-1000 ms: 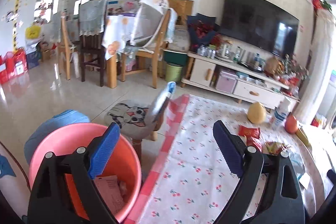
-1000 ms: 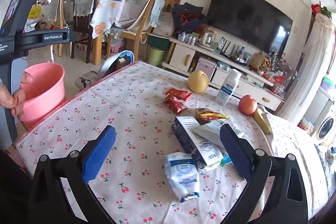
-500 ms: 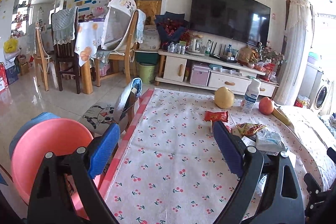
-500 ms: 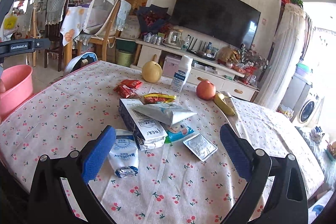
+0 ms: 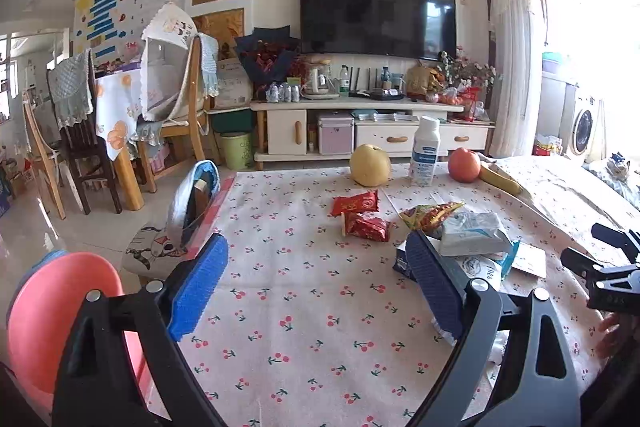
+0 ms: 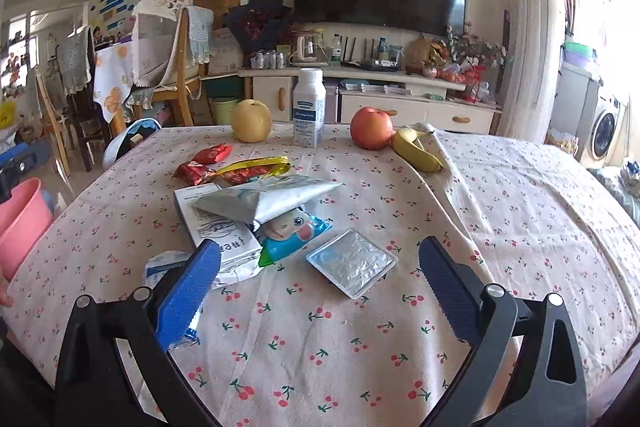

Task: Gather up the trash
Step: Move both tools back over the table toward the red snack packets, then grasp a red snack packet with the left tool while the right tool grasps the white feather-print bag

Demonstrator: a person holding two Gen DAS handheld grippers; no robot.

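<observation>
Trash lies on the cherry-print tablecloth (image 6: 320, 339): a silver foil packet (image 6: 352, 262), a blue cartoon wrapper (image 6: 294, 233), a grey-white bag (image 6: 268, 199) over a white carton (image 6: 216, 231), red snack packets (image 6: 194, 173) and a yellow-red wrapper (image 6: 256, 165). My right gripper (image 6: 319, 289) is open and empty, just short of the foil packet. My left gripper (image 5: 316, 283) is open and empty above the table's left part, with the red packets (image 5: 366, 225) ahead. The pink bucket (image 5: 52, 323) stands by the table's left edge.
A pear (image 6: 251, 115), a white bottle (image 6: 308, 107), an apple (image 6: 371, 123) and a banana (image 6: 416, 151) stand at the table's far side. A small chair (image 5: 192, 199) stands beside the table, with a TV cabinet (image 5: 372, 131) and dining chairs behind.
Both grippers have swung right. The left one has moved from over the bucket to over the table. The right one now faces the trash pile closer up. Both stayed open.
</observation>
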